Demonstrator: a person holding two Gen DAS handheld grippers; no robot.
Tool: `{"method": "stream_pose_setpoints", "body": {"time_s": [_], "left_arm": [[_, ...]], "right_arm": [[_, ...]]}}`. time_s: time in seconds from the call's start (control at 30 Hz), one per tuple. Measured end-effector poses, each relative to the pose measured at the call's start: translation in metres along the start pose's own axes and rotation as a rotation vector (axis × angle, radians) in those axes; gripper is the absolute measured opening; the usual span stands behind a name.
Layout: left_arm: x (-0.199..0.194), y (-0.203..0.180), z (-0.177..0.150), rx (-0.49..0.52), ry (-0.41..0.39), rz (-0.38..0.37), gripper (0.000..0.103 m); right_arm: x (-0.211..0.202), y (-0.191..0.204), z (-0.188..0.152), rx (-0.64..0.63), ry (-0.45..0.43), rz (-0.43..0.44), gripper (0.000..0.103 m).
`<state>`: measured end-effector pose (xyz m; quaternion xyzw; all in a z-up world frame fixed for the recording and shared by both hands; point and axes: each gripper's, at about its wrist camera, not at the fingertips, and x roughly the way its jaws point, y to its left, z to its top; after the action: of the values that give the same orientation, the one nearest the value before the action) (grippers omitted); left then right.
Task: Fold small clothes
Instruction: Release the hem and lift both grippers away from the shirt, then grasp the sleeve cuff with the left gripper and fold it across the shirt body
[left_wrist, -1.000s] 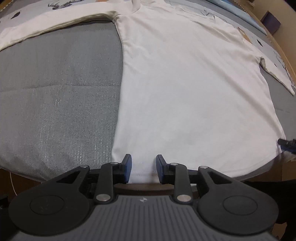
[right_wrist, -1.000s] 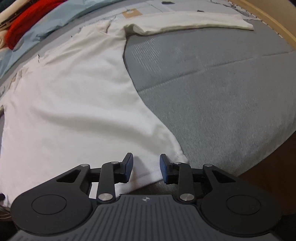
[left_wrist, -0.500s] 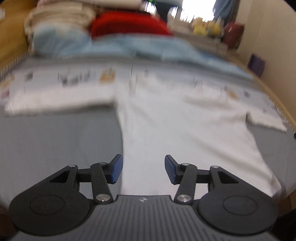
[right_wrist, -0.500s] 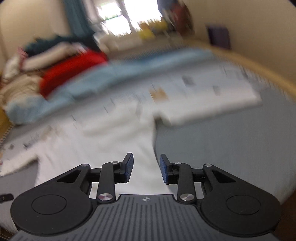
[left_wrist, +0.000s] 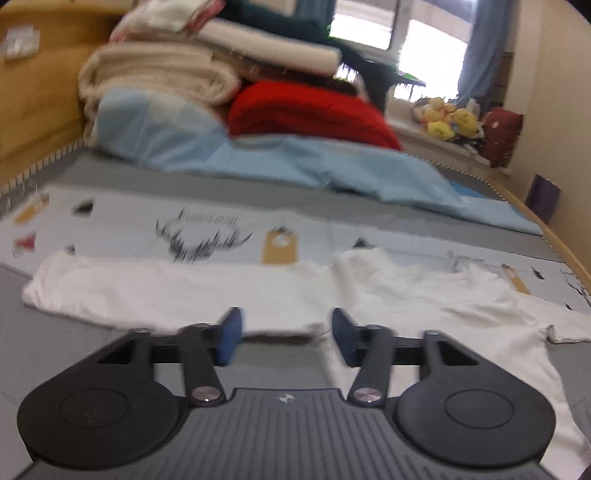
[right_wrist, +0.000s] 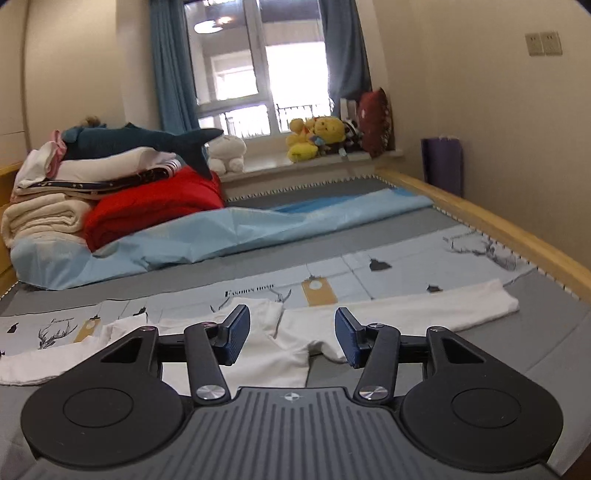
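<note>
A white long-sleeved shirt lies spread flat on the grey bed cover, sleeves stretched out to both sides. In the left wrist view my left gripper hovers above the left sleeve, near the armpit. Its jaws stand apart and are closing, with nothing between them. In the right wrist view my right gripper hangs over the shirt near the collar and the right sleeve. Its jaws are opening, with no cloth between them. Neither gripper touches the shirt.
Beyond the shirt lie a patterned pale sheet and a crumpled light blue sheet. A red blanket and stacked folded bedding sit at the bed's head. A wooden bed rail runs along the right. Plush toys line the windowsill.
Both grippers lifted off the shirt's bottom hem and tilted up, so the sleeves and the room now show. The jaws of both stand wider than a second ago.
</note>
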<state>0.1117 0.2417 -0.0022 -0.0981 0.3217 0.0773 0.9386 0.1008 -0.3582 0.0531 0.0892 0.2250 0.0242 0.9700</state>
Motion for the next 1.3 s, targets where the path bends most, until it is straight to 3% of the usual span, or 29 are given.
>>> {"method": "stream_pose_setpoints", "body": {"time_s": [0.03,0.17,0.27,0.33,0.43,0.57,0.7,0.9,0.97,1.0,1.13,1.23,1.3], "left_arm": [[0.012,0.014,0.0,-0.01,0.029,0.015,0.01],[0.043,0.071,0.003,-0.047,-0.001,0.098,0.007],[0.061,0.118,0.005,-0.146,-0.011,0.17,0.008],[0.069,0.152,0.005,-0.225,-0.037,0.237,0.008],[0.079,0.203,0.0,-0.355,-0.06,0.321,0.011],[0.093,0.257,-0.011,-0.466,-0.049,0.423,0.035],[0.102,0.296,-0.025,-0.574,-0.042,0.464,0.039],[0.103,0.323,-0.022,-0.668,-0.11,0.498,0.037],[0.106,0.325,-0.019,-0.675,-0.104,0.504,0.012],[0.106,0.325,-0.017,-0.669,-0.095,0.483,0.005],[0.093,0.301,0.006,-0.608,-0.141,0.472,0.004],[0.07,0.267,0.038,-0.562,-0.202,0.399,0.004],[0.051,0.232,0.061,-0.51,-0.232,0.334,0.004]], "right_arm": [[0.003,0.005,-0.001,0.001,0.006,-0.005,0.053],[0.02,0.023,0.001,-0.007,0.019,-0.031,0.05],[0.031,0.033,0.002,0.008,0.034,-0.031,0.038],[0.039,0.035,0.002,0.035,0.053,-0.022,0.037],[0.05,0.038,0.002,0.065,0.093,0.001,0.037],[0.057,0.051,0.004,-0.009,0.098,-0.004,0.037],[0.059,0.059,0.004,-0.107,0.097,-0.01,0.037],[0.062,0.055,0.004,-0.129,0.119,-0.034,0.037],[0.062,0.054,0.004,-0.124,0.122,-0.038,0.037],[0.061,0.055,0.003,-0.124,0.122,-0.038,0.037],[0.058,0.056,0.004,-0.133,0.111,-0.028,0.037],[0.054,0.058,0.005,-0.137,0.102,-0.016,0.035],[0.052,0.059,0.006,-0.134,0.1,-0.004,0.027]]}}
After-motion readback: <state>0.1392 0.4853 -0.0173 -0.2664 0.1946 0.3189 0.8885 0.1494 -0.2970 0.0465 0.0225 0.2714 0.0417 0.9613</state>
